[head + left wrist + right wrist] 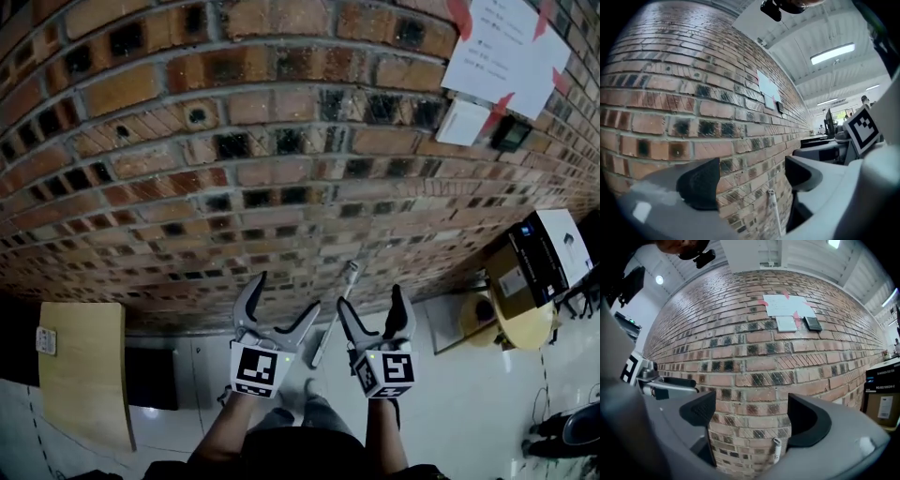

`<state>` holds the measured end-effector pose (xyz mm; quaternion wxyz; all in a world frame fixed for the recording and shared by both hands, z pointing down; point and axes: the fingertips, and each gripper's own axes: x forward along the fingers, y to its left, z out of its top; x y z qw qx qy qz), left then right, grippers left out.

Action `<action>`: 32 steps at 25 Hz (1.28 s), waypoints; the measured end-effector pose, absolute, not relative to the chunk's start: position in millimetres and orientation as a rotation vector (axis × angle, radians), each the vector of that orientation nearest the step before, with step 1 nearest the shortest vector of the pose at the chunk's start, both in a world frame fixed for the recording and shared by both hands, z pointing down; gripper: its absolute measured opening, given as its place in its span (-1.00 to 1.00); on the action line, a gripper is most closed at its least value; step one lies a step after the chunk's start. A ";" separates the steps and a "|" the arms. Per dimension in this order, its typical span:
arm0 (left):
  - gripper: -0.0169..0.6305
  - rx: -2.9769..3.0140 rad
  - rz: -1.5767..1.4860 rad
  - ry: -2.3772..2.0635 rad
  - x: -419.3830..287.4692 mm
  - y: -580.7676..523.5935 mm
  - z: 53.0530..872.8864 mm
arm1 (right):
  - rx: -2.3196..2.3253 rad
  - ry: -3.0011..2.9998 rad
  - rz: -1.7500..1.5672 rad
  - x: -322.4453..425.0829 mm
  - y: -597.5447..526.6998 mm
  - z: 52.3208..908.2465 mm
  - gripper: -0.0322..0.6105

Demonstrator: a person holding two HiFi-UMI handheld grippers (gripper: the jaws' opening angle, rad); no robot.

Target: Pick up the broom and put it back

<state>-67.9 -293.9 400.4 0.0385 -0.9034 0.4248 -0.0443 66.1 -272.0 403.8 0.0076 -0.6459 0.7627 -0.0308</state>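
A big brick wall [281, 141] fills most of what we see. Below it is a shiny white floor [469, 403]. A wooden board [84, 366] lies on the left and a cardboard box [539, 258] sits on the right. A white paper [506, 52] is taped high on the wall. The left gripper [286, 295] has its jaws wide apart and holds nothing. The right gripper [370, 300] is the same, jaws apart and empty. The broom [333, 319] leans its thin white stick on the wall, out in front between both grippers, not touched.
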 end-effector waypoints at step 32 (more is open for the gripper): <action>0.38 -3.021 -0.901 0.977 66.5 -329.6 644.4 | -1.992 2.583 -0.977 152.9 -378.7 804.5 0.25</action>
